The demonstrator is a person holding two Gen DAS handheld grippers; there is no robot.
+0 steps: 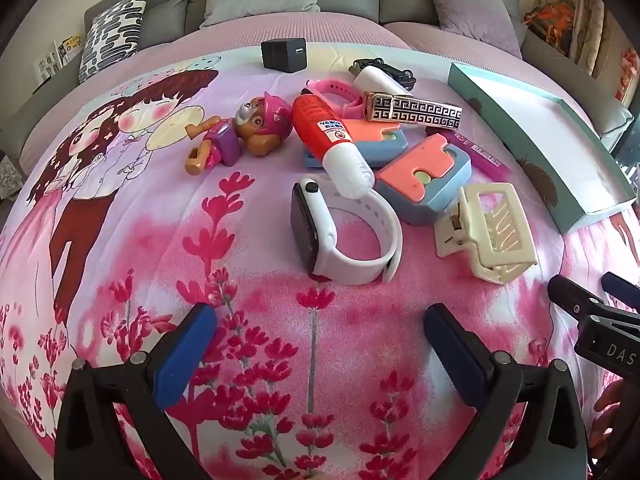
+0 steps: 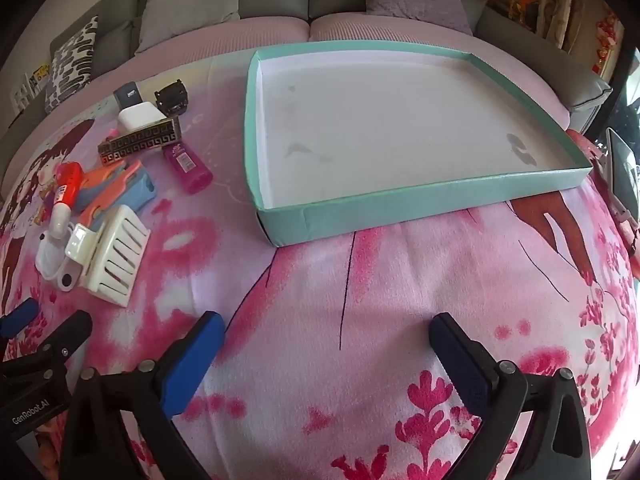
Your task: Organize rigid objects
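The left claw hung over the pink flowered bedspread with its 2 blue-padded fingers spread as wide as they go and nothing between them. Straight ahead of it, and nearest of the whole heap, lay the white rubber-strapped smartwatch, resting on its edge with the dark screen facing left and the strap looped round to the right. Its long axis ran roughly away from the claw, so the fingers already straddled the narrow way across the watch body. Just right of the watch sat the cream plastic hair claw clip, and behind both lay the red-and-white tube-shaped bottle, its white cap touching the watch strap, across 2 coral-and-blue plastic cases. Farther back were the brown-and-pink toy puppy figure, a gold-and-black key-patterned bar and a small black cube charger.

The right claw was likewise spread and empty, pointed at the shallow teal cardboard box lid with a white inside, which held nothing and lay well to the right of the heap.

I judged the left claw the nearer one to the pile, with the watch as its likely pick; the box sat on the right claw's side, so a carry from the left would have to cross rightward past the hair clip.
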